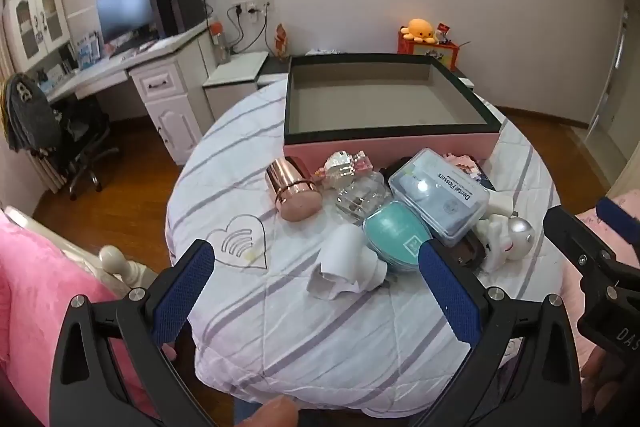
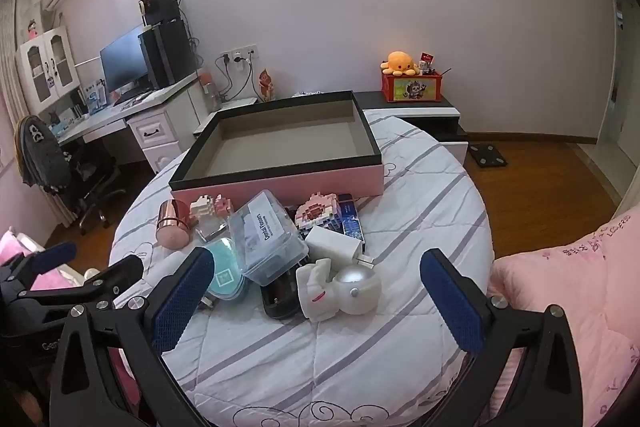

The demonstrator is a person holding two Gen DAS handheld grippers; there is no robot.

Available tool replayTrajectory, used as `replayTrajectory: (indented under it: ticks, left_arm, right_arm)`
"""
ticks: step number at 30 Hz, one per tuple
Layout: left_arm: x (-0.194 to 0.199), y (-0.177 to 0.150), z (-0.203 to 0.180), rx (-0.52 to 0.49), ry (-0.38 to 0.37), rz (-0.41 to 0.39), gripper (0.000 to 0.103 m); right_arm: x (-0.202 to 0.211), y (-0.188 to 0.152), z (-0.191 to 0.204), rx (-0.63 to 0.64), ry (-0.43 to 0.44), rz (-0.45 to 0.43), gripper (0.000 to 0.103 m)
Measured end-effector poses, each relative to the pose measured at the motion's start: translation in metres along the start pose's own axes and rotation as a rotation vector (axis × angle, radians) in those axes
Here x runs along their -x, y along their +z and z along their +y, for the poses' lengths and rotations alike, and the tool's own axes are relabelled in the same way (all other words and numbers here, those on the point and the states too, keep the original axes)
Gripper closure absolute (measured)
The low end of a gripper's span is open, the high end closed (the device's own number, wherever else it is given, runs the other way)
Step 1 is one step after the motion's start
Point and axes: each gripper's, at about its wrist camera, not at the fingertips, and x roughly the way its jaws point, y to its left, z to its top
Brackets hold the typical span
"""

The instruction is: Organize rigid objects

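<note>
Grippers [image 1: 316, 291] [image 2: 318, 301] wide apart above clutter; box [image 1: 388, 143] unfilled.

We see a glossy rose-gold metal cup [image 1: 294, 189], a clear plastic flosser case [image 1: 440, 197], a matt cardboard box [image 1: 386, 143] (grey inside), quilted cloth cover [image 1: 320, 327], and textured blue pads [image 1: 182, 297].

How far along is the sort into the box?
Done: nothing visible; the box looks empty. In hand: nothing; the left gripper and right gripper are both open above the quilt. Left: the whole pile in front of the box, including the rose-gold cup, flosser case, teal case and astronaut figure.
</note>
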Motion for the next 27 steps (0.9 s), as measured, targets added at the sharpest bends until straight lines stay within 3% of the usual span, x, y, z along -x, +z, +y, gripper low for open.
replayTrajectory:
  ticks: [4, 5, 9, 13, 27]
  left_arm:
    - [0.002, 0.000, 0.006, 0.010, -0.050, -0.043, 0.000]
    - [0.009, -0.004, 0.011, 0.019, -0.061, -0.084, 0.000]
    - [0.014, 0.002, -0.002, -0.017, -0.002, -0.096, 0.000]
    - [0.028, 0.000, 0.005, 0.010, 0.005, -0.137, 0.000]
    - [0.032, 0.004, 0.022, 0.059, 0.027, -0.125, 0.000]
  right_arm:
    - [0.001, 0.000, 0.005, 0.007, -0.007, 0.001, 0.000]
    - [0.000, 0.000, 0.008, 0.014, -0.014, 0.005, 0.000]
    - [-0.004, 0.000, 0.012, 0.035, -0.025, 0.013, 0.000]
    - [0.000, 0.003, 0.016, 0.038, -0.024, 0.003, 0.000]
    - [0.009, 0.008, 0.018, 0.038, -0.034, -0.024, 0.000]
